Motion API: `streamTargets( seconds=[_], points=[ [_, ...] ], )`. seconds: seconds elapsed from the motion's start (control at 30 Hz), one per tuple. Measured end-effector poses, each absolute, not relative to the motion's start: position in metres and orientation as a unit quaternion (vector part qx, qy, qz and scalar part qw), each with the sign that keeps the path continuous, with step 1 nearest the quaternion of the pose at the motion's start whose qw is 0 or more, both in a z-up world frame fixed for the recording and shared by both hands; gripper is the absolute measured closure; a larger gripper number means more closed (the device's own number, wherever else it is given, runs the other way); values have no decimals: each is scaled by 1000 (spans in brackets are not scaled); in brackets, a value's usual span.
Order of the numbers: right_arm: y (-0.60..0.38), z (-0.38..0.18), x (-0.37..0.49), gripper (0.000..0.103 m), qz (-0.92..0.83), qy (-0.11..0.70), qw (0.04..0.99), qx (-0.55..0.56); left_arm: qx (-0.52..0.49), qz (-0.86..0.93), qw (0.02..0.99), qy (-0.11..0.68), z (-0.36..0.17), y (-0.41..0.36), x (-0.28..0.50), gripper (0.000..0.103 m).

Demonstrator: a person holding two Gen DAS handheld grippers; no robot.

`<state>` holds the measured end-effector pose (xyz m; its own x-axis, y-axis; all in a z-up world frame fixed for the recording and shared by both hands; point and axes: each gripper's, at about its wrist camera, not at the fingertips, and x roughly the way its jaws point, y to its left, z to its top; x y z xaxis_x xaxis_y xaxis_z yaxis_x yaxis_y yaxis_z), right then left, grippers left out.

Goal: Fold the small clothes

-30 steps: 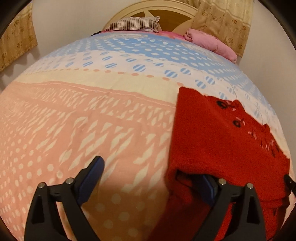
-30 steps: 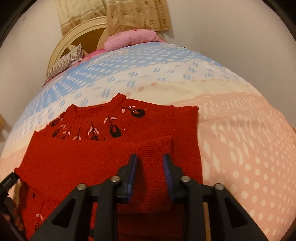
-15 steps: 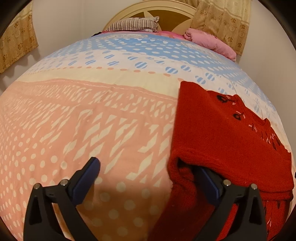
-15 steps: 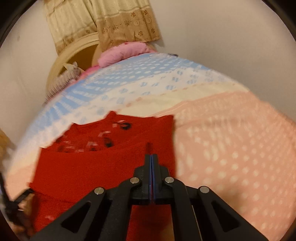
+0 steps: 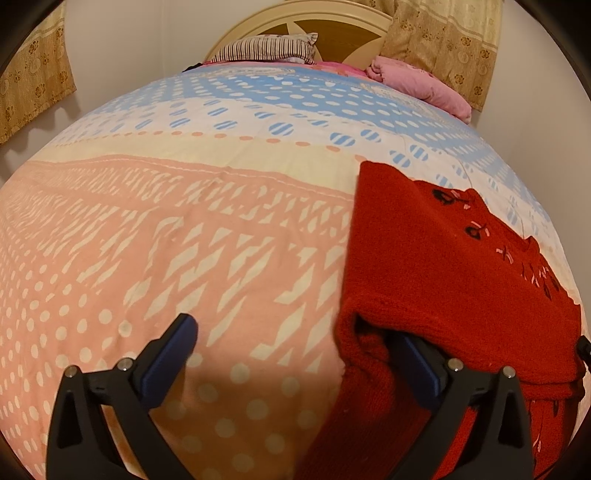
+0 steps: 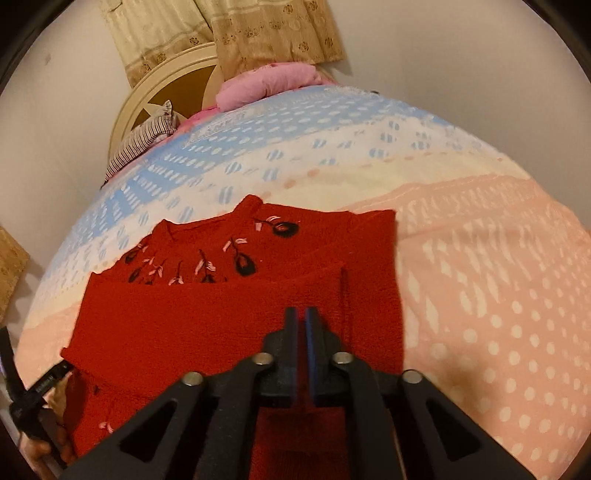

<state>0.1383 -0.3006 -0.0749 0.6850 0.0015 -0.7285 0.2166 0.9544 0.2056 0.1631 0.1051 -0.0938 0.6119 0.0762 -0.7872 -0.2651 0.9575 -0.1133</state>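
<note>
So there's a red knit sweater (image 6: 229, 325) lying on a bed with a quilt (image 5: 192, 229) that's peach with white dashes and dots low in the frame, then cream, then blue and white spots higher up. In the right wrist view the sweater fills the lower left and centre of the frame, neckline pointing toward the top, with black and pink embroidered flowers across the chest. One sleeve is folded flat across the body, its cuff end sitting just above the tong tips.

The right gripper (image 6: 301, 325) sits bottom centre of that frame, over the sweater. Its jaws have just been opening a touch and now stand only a thin slit apart; red fabric shows through the gap, but I can't tell if any of it is actually pinched.

In the left wrist view the sweater (image 5: 450, 280) is in the lower right. The left gripper (image 5: 291, 350) is spread wide open: one finger over bare quilt at lower left, the other tucked under a folded edge of the sweater at lower right, not clamping anything.

Top of both frames: a rounded headboard (image 5: 295, 22), a striped pillow (image 5: 266, 48), a pink bundle (image 5: 421, 88) and patterned curtains (image 6: 266, 29).
</note>
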Motion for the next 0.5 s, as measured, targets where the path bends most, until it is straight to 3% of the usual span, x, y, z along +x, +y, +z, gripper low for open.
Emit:
streamTargets(
  seconds=[0.07, 0.5],
  points=[
    [-300, -76, 140, 72, -59, 395, 907, 130, -111, 95, 891, 430, -94, 105, 163, 0],
    [-306, -90, 161, 72, -103, 421, 895, 102, -112, 95, 891, 429, -94, 105, 163, 0]
  ],
)
